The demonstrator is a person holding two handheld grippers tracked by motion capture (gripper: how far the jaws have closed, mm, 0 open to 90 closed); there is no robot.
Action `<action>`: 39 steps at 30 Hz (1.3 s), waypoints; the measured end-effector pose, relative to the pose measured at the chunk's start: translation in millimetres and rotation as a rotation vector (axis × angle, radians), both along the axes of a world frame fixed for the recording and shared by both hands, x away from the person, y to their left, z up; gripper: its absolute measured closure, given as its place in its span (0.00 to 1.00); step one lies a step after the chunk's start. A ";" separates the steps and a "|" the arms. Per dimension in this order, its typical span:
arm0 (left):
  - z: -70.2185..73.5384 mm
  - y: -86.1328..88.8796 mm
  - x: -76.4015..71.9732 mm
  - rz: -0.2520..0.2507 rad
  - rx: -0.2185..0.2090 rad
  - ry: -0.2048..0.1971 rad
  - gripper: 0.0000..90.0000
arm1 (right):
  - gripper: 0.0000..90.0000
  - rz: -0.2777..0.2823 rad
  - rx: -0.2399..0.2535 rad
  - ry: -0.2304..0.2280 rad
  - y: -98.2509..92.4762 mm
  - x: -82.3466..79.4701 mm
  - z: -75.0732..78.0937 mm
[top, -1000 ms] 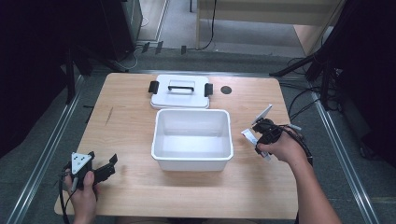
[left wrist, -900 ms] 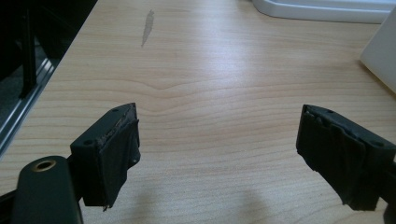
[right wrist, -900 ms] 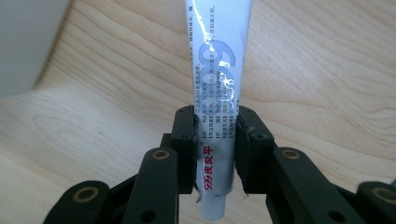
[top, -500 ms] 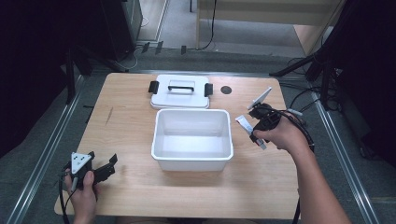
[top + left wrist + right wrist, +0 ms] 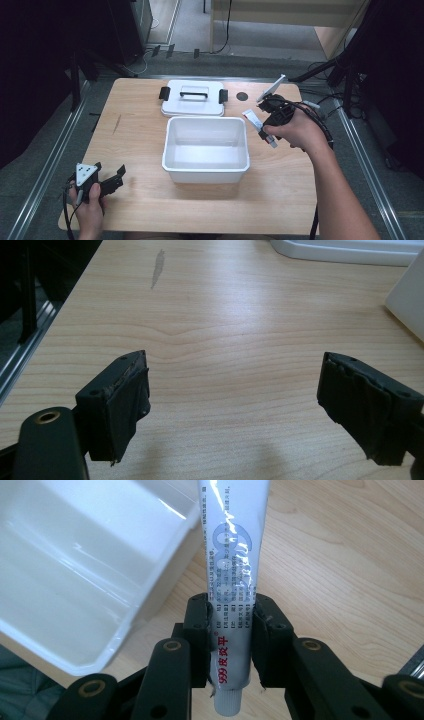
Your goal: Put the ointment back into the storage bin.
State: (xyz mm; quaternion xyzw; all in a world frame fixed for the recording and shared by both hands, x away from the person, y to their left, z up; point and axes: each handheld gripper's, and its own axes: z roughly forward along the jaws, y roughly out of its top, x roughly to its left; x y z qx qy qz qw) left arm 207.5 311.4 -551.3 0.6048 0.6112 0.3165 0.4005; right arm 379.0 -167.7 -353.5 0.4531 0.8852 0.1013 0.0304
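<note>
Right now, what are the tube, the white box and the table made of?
The tube looks like soft, glossy plastic or foil: it shines and crinkles, with printed writing. The box seems hard, smooth white plastic, with bright glints on its walls. The table looks like pale wood or wood-look board, because grain lines run across it.
</note>
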 end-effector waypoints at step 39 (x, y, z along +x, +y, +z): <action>-0.3 1.4 0.5 0.000 -0.014 0.004 0.16 | 0.81 0.708 0.008 -0.092 76.6 -38.3 -20.2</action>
